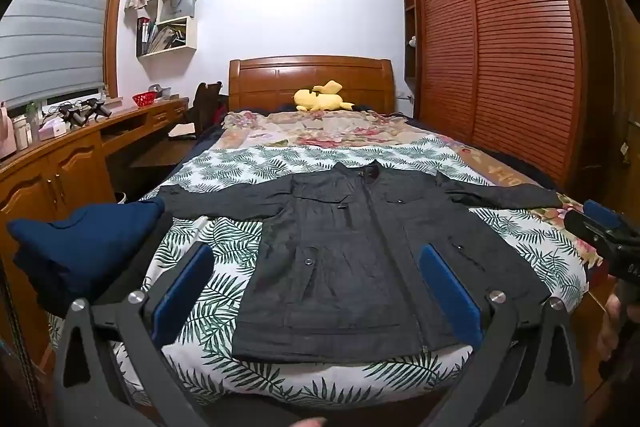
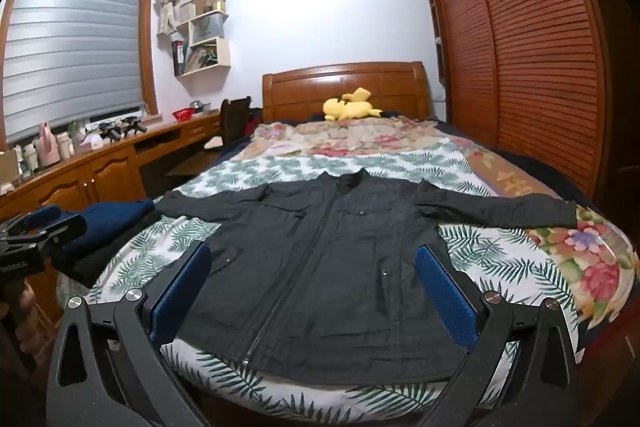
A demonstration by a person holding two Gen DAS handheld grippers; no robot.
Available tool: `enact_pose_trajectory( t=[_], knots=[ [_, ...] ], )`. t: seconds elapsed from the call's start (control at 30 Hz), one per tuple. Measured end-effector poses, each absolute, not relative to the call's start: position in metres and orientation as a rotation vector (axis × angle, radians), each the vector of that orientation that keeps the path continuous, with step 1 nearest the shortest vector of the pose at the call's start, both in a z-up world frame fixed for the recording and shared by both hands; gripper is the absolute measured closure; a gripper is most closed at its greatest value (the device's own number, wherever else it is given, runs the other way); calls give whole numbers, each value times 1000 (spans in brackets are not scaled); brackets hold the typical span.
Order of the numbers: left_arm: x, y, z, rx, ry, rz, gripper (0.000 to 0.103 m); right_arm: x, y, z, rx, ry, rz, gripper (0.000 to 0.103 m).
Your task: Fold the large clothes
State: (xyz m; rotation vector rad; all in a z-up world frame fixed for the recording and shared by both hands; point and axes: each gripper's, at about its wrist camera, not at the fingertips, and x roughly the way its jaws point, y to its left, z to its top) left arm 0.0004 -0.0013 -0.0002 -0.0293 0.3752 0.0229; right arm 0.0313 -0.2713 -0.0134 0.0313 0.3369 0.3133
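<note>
Both spread wide, empty: left gripper point(image 1: 316, 291), right gripper point(image 2: 312, 287), hovering off the bed's foot edge. Beyond, dark jacket point(image 2: 320, 267) flat, sleeves outstretched across bed point(image 2: 532, 259). Best pinching sleeve cuffs, folding inward evenly.

One dark jacket point(image 2: 320, 267), one yellow plush toy point(image 2: 350, 107), two grippers (four blue-padded fingers point(image 1: 184, 291)).
</note>
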Motion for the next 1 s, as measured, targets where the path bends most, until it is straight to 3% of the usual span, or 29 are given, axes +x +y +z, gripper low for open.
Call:
enact_pose_trajectory(
  t=[1.0],
  knots=[
    [-6, -10, 11, -22, 362, 14, 0, 28, -268, -15, 24, 327, 313, 0]
  ],
)
